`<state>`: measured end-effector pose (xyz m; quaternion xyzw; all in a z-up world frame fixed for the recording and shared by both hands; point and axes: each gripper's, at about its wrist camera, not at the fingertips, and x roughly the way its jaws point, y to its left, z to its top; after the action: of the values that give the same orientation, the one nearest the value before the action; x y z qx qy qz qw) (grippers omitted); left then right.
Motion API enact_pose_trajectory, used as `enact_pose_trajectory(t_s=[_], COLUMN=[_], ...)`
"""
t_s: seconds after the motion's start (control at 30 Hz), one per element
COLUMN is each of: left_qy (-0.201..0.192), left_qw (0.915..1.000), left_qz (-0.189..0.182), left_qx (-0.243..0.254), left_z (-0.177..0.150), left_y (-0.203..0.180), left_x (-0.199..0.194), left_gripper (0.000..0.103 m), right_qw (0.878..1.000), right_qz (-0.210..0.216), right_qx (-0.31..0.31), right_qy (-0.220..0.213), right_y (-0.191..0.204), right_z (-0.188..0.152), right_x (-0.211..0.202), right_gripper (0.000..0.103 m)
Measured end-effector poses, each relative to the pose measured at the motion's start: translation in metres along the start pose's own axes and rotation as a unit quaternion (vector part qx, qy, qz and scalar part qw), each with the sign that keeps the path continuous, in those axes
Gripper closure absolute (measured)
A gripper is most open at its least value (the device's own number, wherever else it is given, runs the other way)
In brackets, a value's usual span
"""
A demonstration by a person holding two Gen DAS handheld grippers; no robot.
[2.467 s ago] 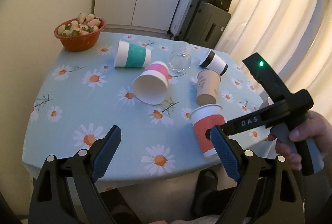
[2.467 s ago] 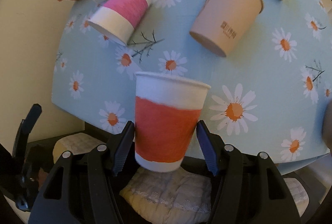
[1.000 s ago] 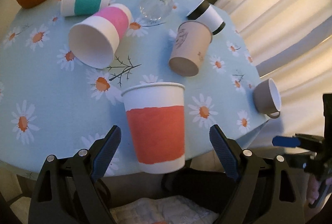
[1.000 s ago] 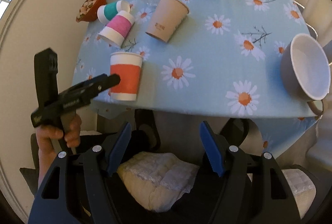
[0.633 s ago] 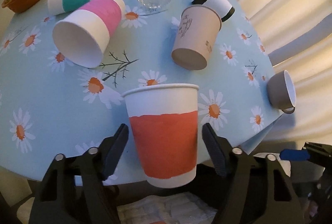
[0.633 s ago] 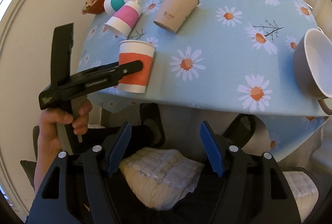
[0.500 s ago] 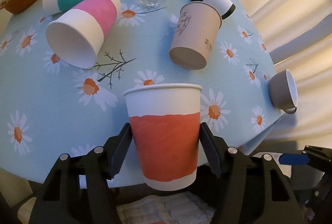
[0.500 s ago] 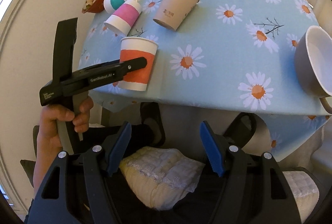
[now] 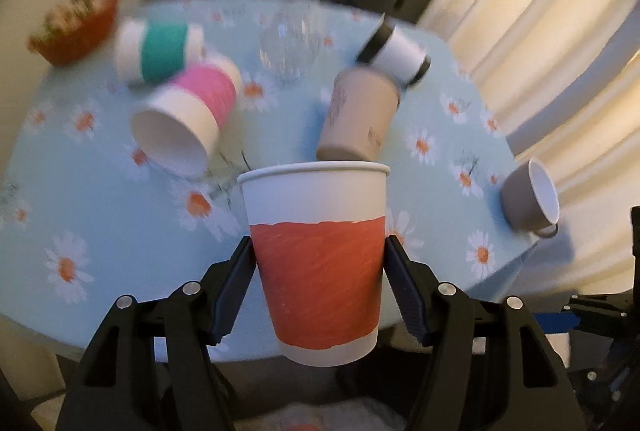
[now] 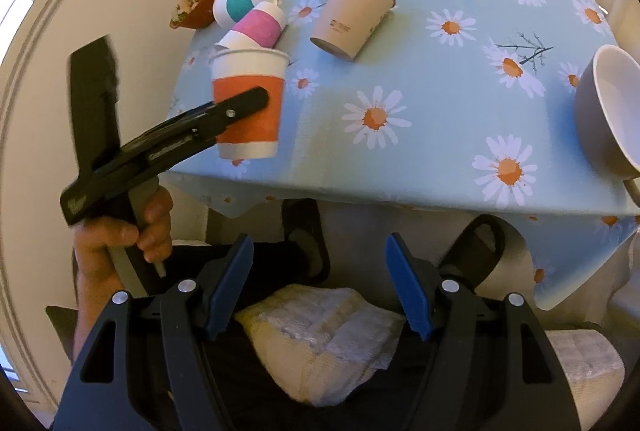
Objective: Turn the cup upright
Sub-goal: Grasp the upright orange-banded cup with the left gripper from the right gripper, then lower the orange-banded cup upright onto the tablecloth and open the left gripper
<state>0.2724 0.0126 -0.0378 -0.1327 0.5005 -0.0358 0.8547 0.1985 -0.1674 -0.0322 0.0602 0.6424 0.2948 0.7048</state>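
My left gripper (image 9: 318, 263) is shut on the red-banded white paper cup (image 9: 318, 255). The cup is upright, mouth up, held at the near edge of the daisy tablecloth (image 9: 100, 227). In the right wrist view the same cup (image 10: 248, 107) is clamped in the left gripper (image 10: 244, 103), lifted slightly above the table corner. My right gripper (image 10: 320, 287) is open and empty, below the table's near edge, over the person's lap.
Lying on the table: a pink cup (image 9: 188, 123), a teal cup (image 9: 160, 49), a brown cup (image 9: 360, 115), a black-and-white cup (image 9: 400, 49), a clear glass (image 9: 290, 45) and a grey mug (image 9: 530, 197) near the right edge. An orange bowl (image 9: 76, 21) stands far left.
The left gripper closed on the red cup and has lifted it slightly; the view tilted up. The right gripper had let go of the cup and stays back, open.
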Motion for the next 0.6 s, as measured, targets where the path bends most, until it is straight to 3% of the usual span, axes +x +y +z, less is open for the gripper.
enact_pose_trajectory(t_s=[0.1, 0.23, 0.37, 0.47, 0.6], left_qy=[-0.078, -0.151, -0.25, -0.278, -0.345], left_qw=[0.9963, 0.9876, 0.9646, 0.9563, 0.9327], left_qz=[0.034, 0.044, 0.081, 0.09, 0.104], left_qx=[0.009, 0.008, 0.019, 0.005, 0.013], left_z=[-0.01, -0.023, -0.046, -0.057, -0.074], left_y=[-0.007, -0.013, -0.027, -0.029, -0.035], left_x=[-0.024, -0.036, -0.036, -0.025, -0.014], left_gripper=[0.04, 0.04, 0.04, 0.04, 0.04], right_qw=[1.0, 1.0, 0.999, 0.999, 0.998], right_qz=[0.005, 0.017, 0.021, 0.019, 0.029], right_qx=[-0.002, 0.003, 0.009, 0.009, 0.011], right_qy=[-0.006, -0.014, -0.022, -0.038, -0.048], right_y=[0.001, -0.004, -0.008, -0.009, -0.011], right_z=[-0.003, -0.007, -0.01, -0.014, -0.021], right_x=[-0.003, -0.009, -0.015, -0.023, -0.03], right_gripper=[0.035, 0.035, 0.035, 0.035, 0.035])
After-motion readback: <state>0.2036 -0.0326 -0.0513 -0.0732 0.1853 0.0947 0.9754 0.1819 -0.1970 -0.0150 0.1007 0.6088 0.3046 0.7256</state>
